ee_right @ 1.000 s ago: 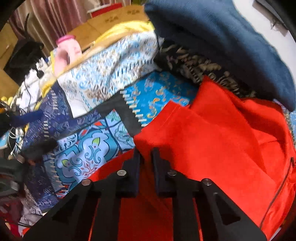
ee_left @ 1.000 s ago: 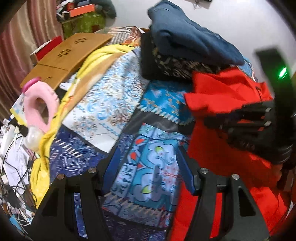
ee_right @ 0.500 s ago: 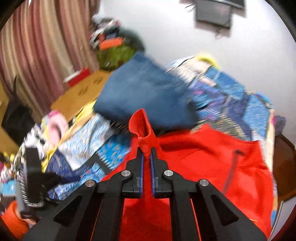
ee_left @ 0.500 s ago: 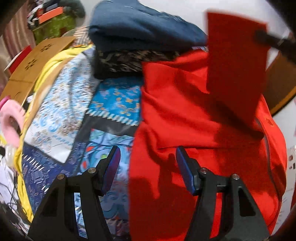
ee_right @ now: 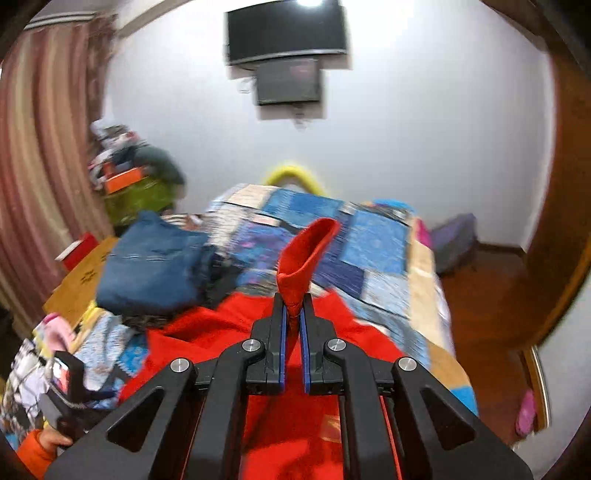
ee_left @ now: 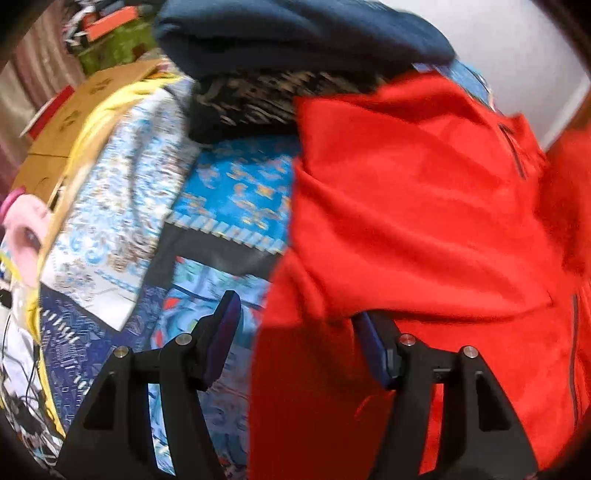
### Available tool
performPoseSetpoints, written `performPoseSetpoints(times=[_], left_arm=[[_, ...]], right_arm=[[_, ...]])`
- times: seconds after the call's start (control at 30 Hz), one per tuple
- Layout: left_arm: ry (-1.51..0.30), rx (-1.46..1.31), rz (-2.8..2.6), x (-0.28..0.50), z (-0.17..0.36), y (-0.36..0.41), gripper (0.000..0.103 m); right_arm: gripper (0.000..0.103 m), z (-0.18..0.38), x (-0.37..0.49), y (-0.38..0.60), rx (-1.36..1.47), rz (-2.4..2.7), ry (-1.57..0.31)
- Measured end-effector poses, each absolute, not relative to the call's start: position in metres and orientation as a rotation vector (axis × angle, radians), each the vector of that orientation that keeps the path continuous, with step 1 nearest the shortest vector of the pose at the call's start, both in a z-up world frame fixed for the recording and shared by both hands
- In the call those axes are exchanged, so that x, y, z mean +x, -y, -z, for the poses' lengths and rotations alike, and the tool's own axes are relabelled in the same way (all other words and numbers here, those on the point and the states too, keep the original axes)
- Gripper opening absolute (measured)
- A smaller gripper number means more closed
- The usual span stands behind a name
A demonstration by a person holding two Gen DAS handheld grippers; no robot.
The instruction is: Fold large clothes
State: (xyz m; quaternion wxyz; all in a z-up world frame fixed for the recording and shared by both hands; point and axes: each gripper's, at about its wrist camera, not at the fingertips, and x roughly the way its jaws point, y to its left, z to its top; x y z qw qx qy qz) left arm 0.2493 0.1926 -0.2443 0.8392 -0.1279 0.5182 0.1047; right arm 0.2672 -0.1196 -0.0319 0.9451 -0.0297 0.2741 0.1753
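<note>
A large red garment [ee_left: 424,221] lies on a patchwork bedspread [ee_left: 229,192]. My left gripper [ee_left: 295,332] is open, low over the garment's left edge, with red cloth lying between its fingers. My right gripper [ee_right: 292,314] is shut on a fold of the red garment [ee_right: 306,247] and holds it lifted above the bed, the cloth sticking up past the fingertips. The rest of the garment [ee_right: 288,424] hangs and spreads below the right gripper. The left gripper also shows at the lower left of the right wrist view [ee_right: 64,398].
A folded dark blue garment [ee_left: 295,33] sits on a dark patterned one [ee_left: 258,99] at the back of the bed. A cardboard box [ee_left: 92,99] and a pink object [ee_left: 22,229] lie left. A wall screen [ee_right: 286,33] and a wooden floor [ee_right: 491,295] show beyond.
My right gripper has risen with the pinched red cloth, lifting it high above the bed. My left gripper moved right, onto the garment's left edge, and stays open.
</note>
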Motion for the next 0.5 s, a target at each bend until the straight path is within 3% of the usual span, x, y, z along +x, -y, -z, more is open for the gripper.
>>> performPoseSetpoints(times=[0.5], left_arm=[[-1.078,-0.313,-0.333,0.246,0.252,-0.212,0.069]], right_arm=[[0.005,0.133,0.263,0.229,0.118,-0.150,-0.868]])
